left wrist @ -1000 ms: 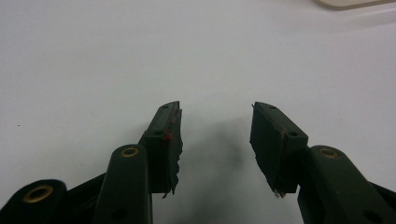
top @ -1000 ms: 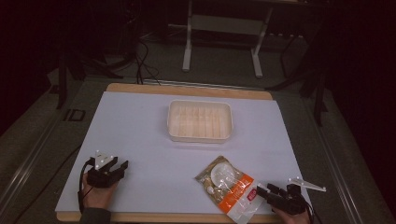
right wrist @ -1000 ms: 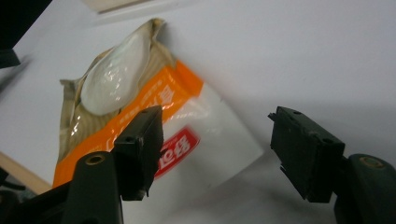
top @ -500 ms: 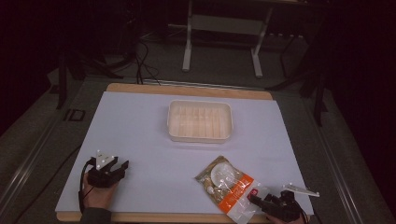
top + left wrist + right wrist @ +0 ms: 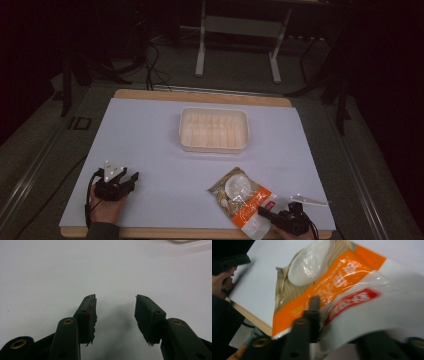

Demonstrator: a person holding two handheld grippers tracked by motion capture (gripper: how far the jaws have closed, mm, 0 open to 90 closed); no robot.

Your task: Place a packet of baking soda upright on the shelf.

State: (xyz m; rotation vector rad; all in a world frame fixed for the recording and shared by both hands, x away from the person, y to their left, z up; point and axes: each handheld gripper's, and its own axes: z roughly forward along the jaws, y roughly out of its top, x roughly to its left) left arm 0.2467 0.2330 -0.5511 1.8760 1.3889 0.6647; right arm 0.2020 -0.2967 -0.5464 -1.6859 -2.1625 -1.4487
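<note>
Right gripper (image 5: 265,214) at the near table edge, jaws on either side of the near white end of the snack packet (image 5: 243,201); the right gripper view is blurred there, and one jaw is hidden under the film, so whether they are clamped cannot be told. Packet lies flat on the white table cover (image 5: 150,140), running from these jaws away and to their left, orange band mid-length, clear window at the far end. Left gripper (image 5: 115,312) well apart at the near left, jaws spread wide over bare cover, holding nothing. Farther out, between and beyond both grippers, a cream plastic tray (image 5: 214,129).
</note>
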